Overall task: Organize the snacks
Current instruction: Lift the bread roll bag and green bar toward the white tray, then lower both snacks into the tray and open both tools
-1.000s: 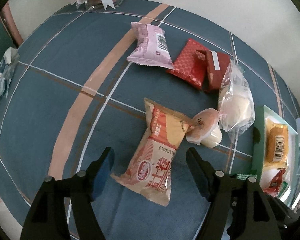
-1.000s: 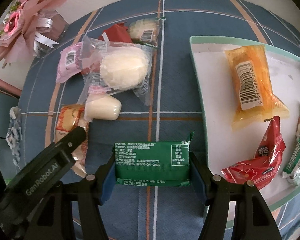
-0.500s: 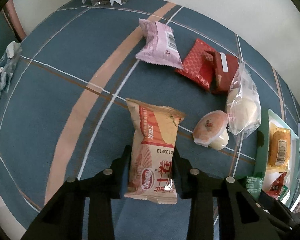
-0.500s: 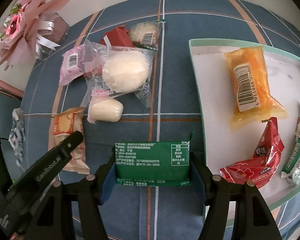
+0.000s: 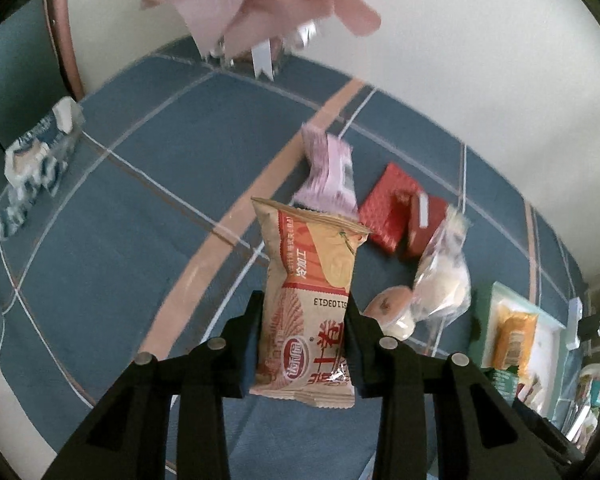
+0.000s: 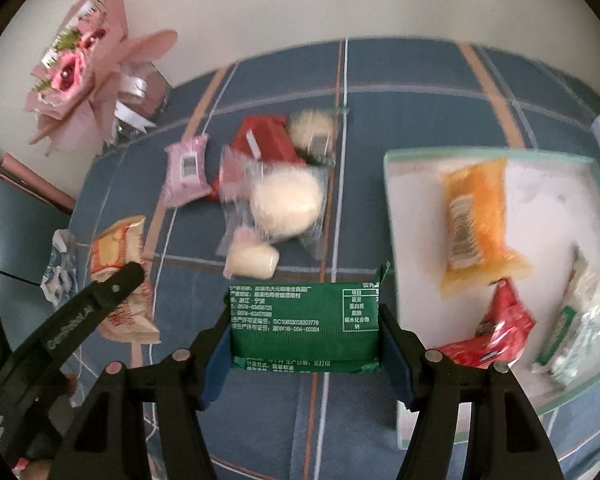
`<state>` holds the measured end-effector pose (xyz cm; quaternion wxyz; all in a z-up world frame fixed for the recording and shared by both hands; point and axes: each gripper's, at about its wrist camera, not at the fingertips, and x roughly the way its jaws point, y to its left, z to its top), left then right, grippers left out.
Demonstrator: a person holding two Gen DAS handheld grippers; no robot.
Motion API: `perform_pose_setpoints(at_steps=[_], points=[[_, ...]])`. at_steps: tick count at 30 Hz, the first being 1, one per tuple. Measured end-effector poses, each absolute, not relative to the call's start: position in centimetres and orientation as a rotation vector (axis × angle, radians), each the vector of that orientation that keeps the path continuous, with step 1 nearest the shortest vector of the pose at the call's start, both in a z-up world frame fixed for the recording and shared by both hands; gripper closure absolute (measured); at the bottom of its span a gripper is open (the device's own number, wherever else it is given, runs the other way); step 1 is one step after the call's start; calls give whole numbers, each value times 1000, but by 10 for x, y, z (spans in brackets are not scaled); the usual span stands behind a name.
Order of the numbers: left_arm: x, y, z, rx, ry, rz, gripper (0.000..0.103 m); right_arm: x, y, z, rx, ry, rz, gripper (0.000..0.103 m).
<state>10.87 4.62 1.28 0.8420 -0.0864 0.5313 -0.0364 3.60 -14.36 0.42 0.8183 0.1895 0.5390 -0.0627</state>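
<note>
My left gripper (image 5: pixel 304 340) is shut on an orange and beige snack packet (image 5: pixel 310 300) and holds it above the blue tablecloth; the packet also shows in the right wrist view (image 6: pixel 120 276). My right gripper (image 6: pixel 304 332) is shut on a green snack packet (image 6: pixel 305 327), held above the cloth just left of the green-rimmed white tray (image 6: pixel 392 216). The tray holds an orange packet (image 6: pixel 476 220), a red packet (image 6: pixel 496 328) and a white-green packet (image 6: pixel 576 320). Loose on the cloth lie a pink packet (image 5: pixel 330 172), red packets (image 5: pixel 396 208), a clear-bagged bun (image 5: pixel 444 276) and a jelly cup (image 5: pixel 392 312).
A pink bouquet (image 5: pixel 260 4) stands at the back of the table by the wall. A blue-white packet (image 5: pixel 36 164) lies at the far left edge. The left gripper's arm (image 6: pixel 60 332) crosses the lower left of the right wrist view.
My left gripper closed on the orange and beige packet and lifted it off the cloth. My right gripper rose and pulled back with the green packet still in it.
</note>
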Motion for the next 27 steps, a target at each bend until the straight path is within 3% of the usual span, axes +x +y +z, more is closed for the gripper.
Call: perform_pose_setpoints(at_steps=[12,27], points=[[105,-1,53,-148,1061,-179,66,30,-197,35,377,1074,-266,35],[92,-124,56,1,1137,-375,66,-8,-316,25,444,1064,-560,35]])
